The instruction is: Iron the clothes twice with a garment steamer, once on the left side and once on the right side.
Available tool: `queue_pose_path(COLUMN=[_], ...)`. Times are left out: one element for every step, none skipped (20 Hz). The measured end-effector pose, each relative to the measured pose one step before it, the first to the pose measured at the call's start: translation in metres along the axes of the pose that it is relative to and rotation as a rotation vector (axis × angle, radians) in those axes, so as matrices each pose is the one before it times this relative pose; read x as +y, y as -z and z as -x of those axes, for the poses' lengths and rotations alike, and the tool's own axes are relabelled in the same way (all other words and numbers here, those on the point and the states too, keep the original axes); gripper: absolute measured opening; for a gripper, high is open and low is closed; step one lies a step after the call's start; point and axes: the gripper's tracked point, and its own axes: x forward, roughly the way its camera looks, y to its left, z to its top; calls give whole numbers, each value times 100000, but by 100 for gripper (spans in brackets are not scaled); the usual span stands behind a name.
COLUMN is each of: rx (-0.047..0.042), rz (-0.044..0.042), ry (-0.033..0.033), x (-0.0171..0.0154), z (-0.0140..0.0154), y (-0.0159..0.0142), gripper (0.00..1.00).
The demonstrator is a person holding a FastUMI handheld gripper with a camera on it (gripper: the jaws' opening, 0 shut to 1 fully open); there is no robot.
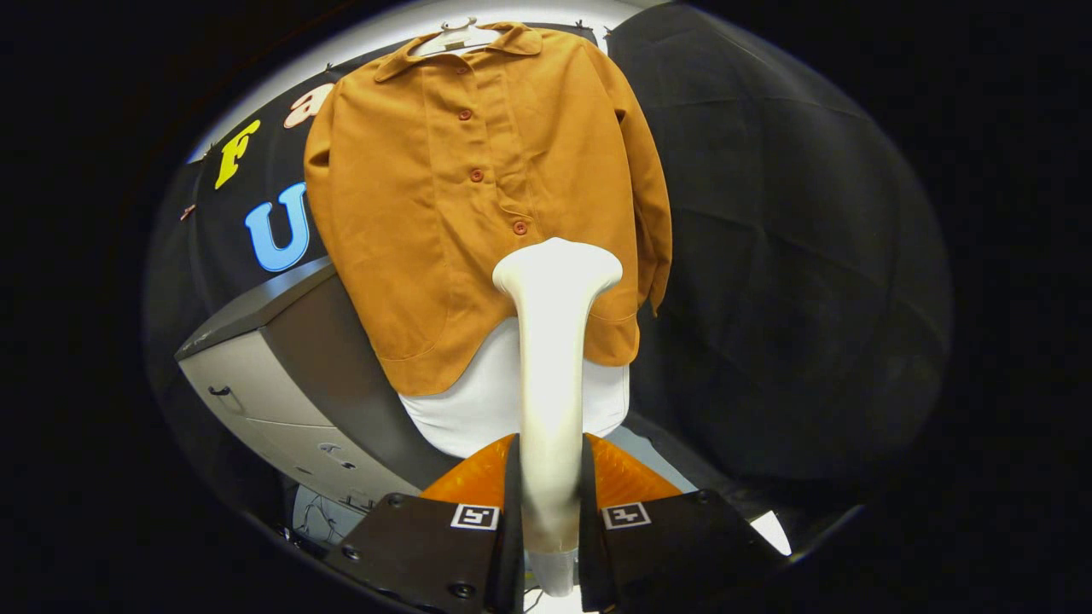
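The tool (550, 520) squeezes the handle of the white steamer (553, 358) between both fingers. The steamer's wide head sits against the low right front of the orange shirt (478, 196). The shirt hangs on a white hanger (452, 36) farther back. A grey cabinet (273, 375) stands at left.

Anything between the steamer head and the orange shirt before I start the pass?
Nothing visible does. The gripper is shut on the steamer, whose head overlaps the orange shirt near its lower front, just below the bottom button. Whether it touches the cloth is unclear.
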Motion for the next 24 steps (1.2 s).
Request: queue_pose_path(rx=[-718, -992, -1347, -1620, -1928, -2394, -2668, -2556, -2387, -2188, -2212, -1710, -1926, -1577, -1266, -1676, -1627, -1693, -2434, -1738, -1582, -1607, -1229, -1175], rz=[1150, 972, 722, 474, 482, 455, 504, 583, 908, 551, 72, -39, -46, -197, -935, -940, 142, 661, 170, 172, 609, -21, -390, -159], ry=[0, -322, -690, -686, -569, -320, -197, -184, -140, -339, -475, -546, -538, -427, -334, -174, -185, -793, -1411, -1119, -803, -847, -1093, -949], x=[469, 441, 538, 579, 579, 566, 522, 523, 545, 602, 623, 720, 728, 666, 788, 792, 845, 999, 1105, 1136, 1047, 1171, 1283, 1310], z=[549, 717, 557, 545, 499, 360, 244, 304, 80, 78, -34, 5, 5, 175, -76, -68, -60, -46, -142, -124, -27, -70, -25, -52], y=[-182, -217, -587, -718, -880, -1121, -1182, -1173, -1144, -1169, -1185, -1201, -1192, -1177, -1224, -1304, -1274, -1237, -1435, -1332, -1114, -1191, -1119, -1150], gripper=[29, 29, 29, 29, 29, 29, 29, 29, 29, 29, 29, 29, 29, 29, 29, 29, 29, 29, 29, 29, 29, 29, 29, 29])
